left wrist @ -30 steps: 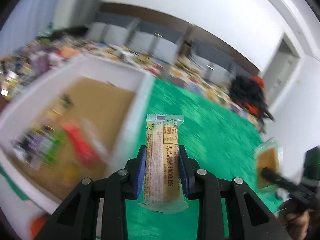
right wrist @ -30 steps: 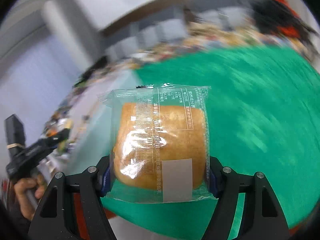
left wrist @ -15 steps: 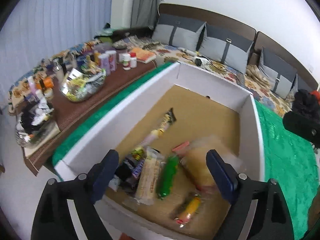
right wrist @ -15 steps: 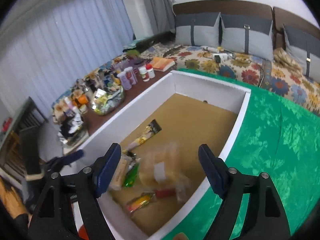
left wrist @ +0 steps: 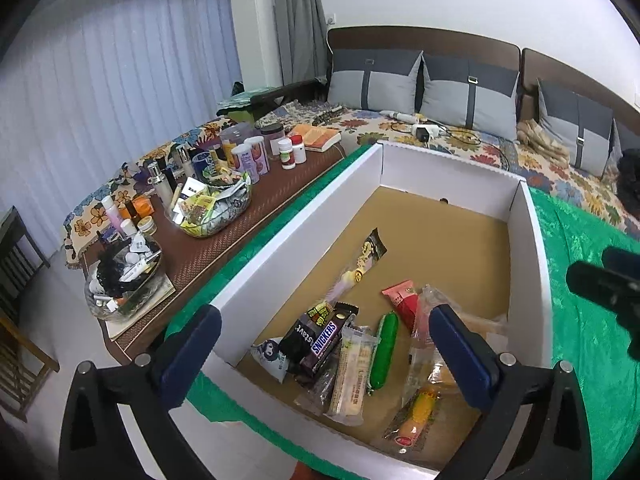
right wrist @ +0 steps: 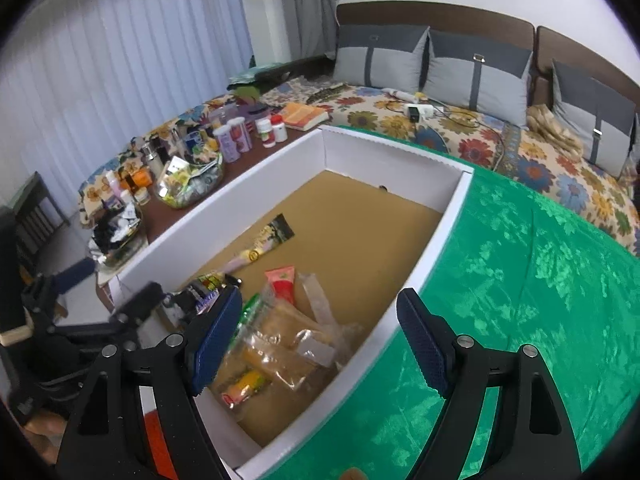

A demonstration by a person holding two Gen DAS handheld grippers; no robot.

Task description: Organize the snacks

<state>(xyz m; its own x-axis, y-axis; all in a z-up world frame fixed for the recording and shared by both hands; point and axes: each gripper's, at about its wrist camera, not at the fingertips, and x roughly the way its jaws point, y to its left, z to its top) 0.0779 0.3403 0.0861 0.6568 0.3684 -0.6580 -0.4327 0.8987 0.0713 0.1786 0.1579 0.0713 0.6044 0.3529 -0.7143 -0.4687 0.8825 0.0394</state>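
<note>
Both claws hang empty over the box (left wrist: 524,240), left (left wrist: 326,344) opening, right (right wrist: 320,334) wide; descending carelessly could crush the cake packet (right wrist: 280,344).

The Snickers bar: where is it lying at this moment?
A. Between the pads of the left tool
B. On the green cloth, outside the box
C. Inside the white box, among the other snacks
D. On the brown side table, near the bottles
C. The Snickers bar lies on the brown floor of the white box, beside the green snack stick, and no tool touches it.
</note>
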